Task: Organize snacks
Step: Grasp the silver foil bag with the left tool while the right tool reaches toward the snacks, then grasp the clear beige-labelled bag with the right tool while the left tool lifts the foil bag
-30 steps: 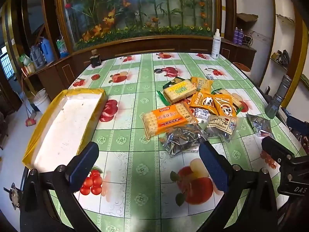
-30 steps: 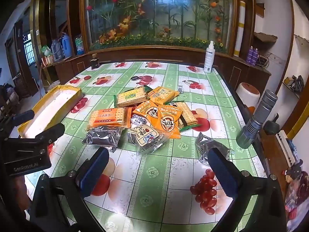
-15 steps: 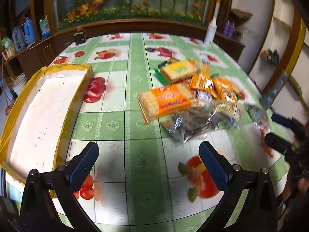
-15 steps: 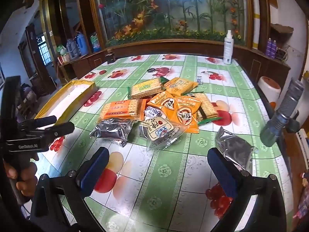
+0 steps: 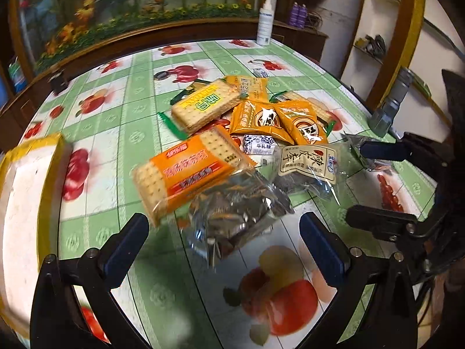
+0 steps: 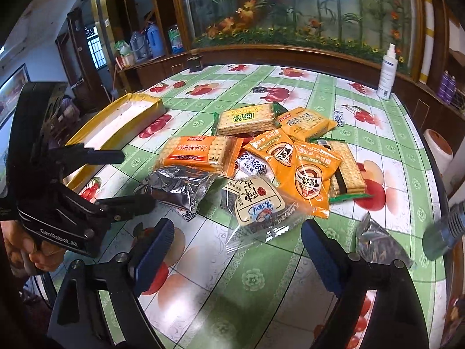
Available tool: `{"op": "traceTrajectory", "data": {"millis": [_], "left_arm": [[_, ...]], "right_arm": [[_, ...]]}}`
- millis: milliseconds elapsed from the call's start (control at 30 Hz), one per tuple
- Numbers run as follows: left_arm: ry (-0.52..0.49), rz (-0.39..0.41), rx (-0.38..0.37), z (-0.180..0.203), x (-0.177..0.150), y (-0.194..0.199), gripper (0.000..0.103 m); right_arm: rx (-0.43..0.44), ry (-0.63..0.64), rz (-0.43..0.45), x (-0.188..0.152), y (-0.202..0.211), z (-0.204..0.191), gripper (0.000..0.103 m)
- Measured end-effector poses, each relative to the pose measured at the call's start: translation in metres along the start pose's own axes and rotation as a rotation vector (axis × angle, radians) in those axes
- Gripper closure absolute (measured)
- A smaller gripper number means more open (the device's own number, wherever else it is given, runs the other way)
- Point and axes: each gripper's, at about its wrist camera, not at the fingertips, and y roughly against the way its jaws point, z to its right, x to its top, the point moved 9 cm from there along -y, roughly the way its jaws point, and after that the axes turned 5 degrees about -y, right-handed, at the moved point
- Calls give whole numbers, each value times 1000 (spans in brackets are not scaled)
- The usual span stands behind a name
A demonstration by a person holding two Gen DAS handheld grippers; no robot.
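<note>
Table (image 6: 261, 285): two silver packets (image 6: 177, 186); roughly nine others.

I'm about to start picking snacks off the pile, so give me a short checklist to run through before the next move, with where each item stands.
1. Left tongs open, nothing held: ok.
2. Right tongs open, nothing held: ok.
3. Silver packet just ahead of the left tongs, on top at the near edge of the pile: ok.
4. Yellow tray has room: ok.
5. Clear bag ahead of the right tongs, free of the orange packets: not ok, they overlap it.
</note>
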Motion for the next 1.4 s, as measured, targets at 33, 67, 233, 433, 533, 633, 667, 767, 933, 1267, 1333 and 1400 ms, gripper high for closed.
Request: {"op": "traceTrajectory", "data": {"millis": [33, 67, 233, 433, 533, 633, 667, 767, 933, 1267, 1333, 1400], "left_arm": [[-16, -7, -23, 1, 3, -5, 0], [-21, -13, -37, 0, 5, -9, 0], [-70, -52, -115, 6, 6, -26, 26], [-97, -42, -137, 8, -1, -23, 40], [-103, -42, -150, 5, -9, -18, 41], [-122, -46, -156, 5, -16, -11, 42], [-129, -48, -152, 3, -19, -8, 42], [-129, -54, -156, -4, -28, -2, 42], [-107, -60, -170, -12, -33, 2, 39], [-142, -71, -133, -14, -40, 5, 26], [-159, -69, -130, -11, -39, 5, 26], [-172, -73, -115, -9, -39, 4, 35]], "right_arm": [[3, 6, -3, 1, 0, 2, 15], [5, 7, -4, 1, 0, 4, 15], [26, 7, -19, -1, -1, 10, 15], [48, 19, -49, -1, -16, 10, 20], [52, 66, -57, 4, -26, 3, 20], [40, 118, -66, 8, -33, -3, 20], [55, 138, -72, 8, -32, -6, 20], [66, 205, -71, 10, -24, -11, 22], [69, 274, -50, 19, -31, -20, 18], [106, 264, 6, 46, -23, -21, 19], [157, 237, -25, 53, -36, -22, 23], [146, 233, -81, 52, -55, -19, 29]]}}
